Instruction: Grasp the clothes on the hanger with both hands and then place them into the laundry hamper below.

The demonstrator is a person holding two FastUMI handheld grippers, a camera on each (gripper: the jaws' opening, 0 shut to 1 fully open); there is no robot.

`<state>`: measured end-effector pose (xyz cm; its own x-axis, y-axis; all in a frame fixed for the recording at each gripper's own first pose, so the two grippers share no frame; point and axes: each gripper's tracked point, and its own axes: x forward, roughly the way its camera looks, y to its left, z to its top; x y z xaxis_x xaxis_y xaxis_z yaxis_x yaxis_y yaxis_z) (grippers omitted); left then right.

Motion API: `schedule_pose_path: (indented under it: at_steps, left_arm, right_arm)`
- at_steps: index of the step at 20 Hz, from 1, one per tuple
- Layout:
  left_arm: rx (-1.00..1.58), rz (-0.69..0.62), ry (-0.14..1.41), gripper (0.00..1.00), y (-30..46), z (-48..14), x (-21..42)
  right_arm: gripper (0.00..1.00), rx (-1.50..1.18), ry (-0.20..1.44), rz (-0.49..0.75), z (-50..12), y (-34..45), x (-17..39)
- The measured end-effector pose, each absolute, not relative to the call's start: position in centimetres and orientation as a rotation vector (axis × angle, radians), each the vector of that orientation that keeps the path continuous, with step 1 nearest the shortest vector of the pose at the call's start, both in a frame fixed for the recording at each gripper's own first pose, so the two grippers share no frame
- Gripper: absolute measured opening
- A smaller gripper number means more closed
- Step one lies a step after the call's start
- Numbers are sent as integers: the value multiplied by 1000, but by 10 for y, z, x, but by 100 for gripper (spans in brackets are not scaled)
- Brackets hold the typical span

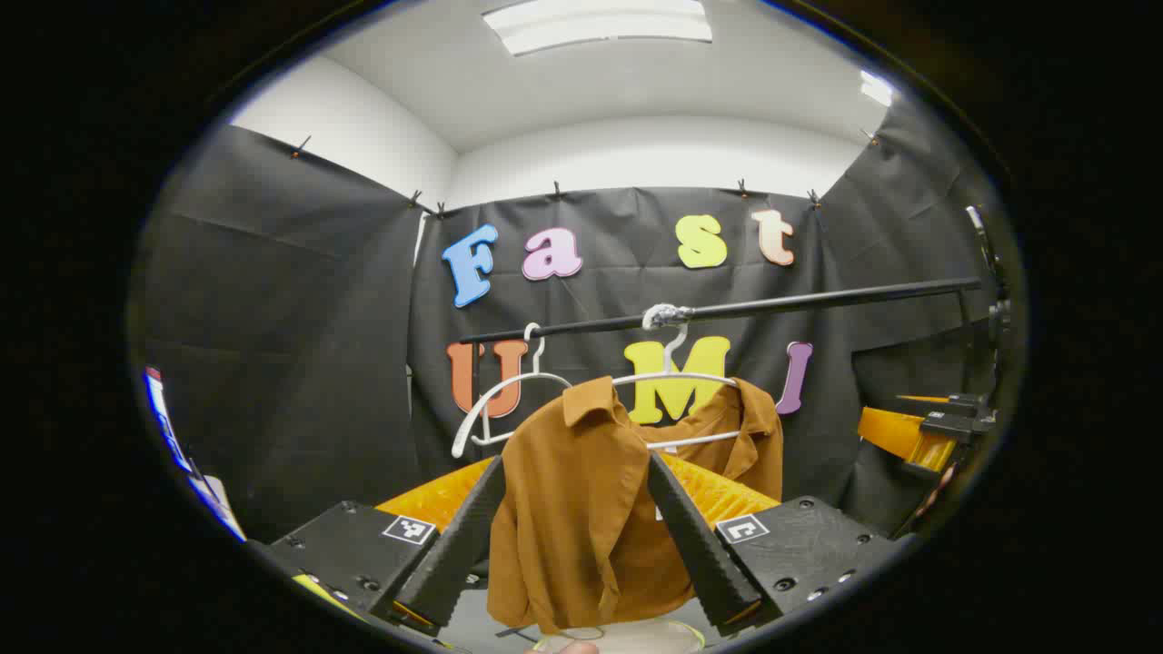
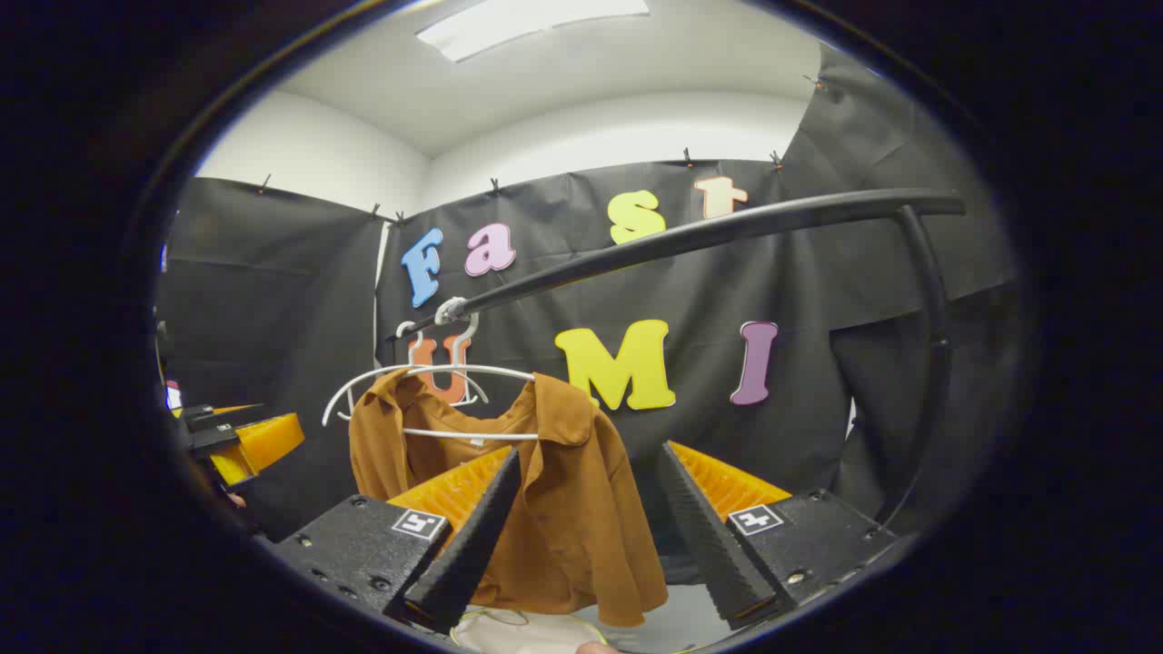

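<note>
Both my jaws stand wide, gripping nothing. Left gripper (image 1: 574, 536) and right gripper (image 2: 581, 531) face the brown shirt (image 1: 581, 509) on its white hanger (image 1: 672, 377), short of contact.

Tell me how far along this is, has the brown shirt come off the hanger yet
Nothing is done yet: the brown shirt hangs on the white hanger from the black rail. In hand: the left gripper and the right gripper are both open, each lined up with a shoulder of the shirt, gripping nothing. Left: closing on it, lifting it off, and lowering it into the hamper below.
</note>
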<state>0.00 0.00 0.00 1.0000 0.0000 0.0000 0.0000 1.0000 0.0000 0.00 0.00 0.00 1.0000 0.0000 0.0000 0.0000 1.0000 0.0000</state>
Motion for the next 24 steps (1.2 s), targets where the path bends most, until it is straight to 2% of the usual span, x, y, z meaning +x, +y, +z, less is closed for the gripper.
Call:
schedule_pose_path:
  at_steps: [2, 6, 7, 8, 9, 10, 12, 13, 15, 16, 17, 18, 19, 21, 22, 24]
  left_arm:
    - [9, -9, -16, 100, 1, 6, 2]
    - [26, -13, -55, 100, 11, 26, 7]
    - [26, -12, -67, 100, 13, 28, 8]
    - [30, -8, -81, 100, 15, 29, 9]
    - [37, -2, -70, 100, 18, 22, 11]
    - [43, 8, -60, 100, 20, 16, 12]
    - [36, 7, -40, 100, 17, 7, 15]
    - [27, 3, -30, 100, 14, 3, 16]
    - [14, -7, -9, 100, 8, -9, 21]
    - [6, -12, 2, 100, 4, -15, 25]
    - [-6, -24, 16, 100, -2, -21, 27]
    - [-20, -39, 34, 100, -8, -29, 30]
    - [-34, -57, 50, 100, -17, -36, 35]
    - [-52, -84, 82, 97, -29, -49, 45]
    - [-58, -91, 96, 100, -32, -56, 52]
    - [-74, -94, 118, 100, -35, -67, 66]
  right_arm:
    - [98, -3, -11, 9, 7, 4, 2]
    - [98, -36, -34, -7, 19, 6, 6]
    - [94, -52, -36, -19, 18, 4, 8]
    - [94, -61, -35, -17, 16, 7, 9]
    - [98, -63, -25, -11, 12, 10, 11]
    - [94, -63, -13, -6, 7, 13, 14]
    - [94, -56, 7, 2, -1, 15, 19]
    - [98, -48, 20, 4, -5, 15, 24]
    - [94, -35, 49, -6, -19, 15, 33]
    - [98, -31, 65, -6, -27, 15, 37]
    - [94, -20, 84, -2, -35, 18, 42]
    - [98, -3, 103, 4, -42, 21, 49]
    - [94, 16, 122, 13, -49, 23, 55]
    - [98, 64, 154, 22, -61, 25, 68]
    - [97, 91, 170, 26, -68, 26, 74]
    - [96, 149, 199, 47, -77, 33, 86]
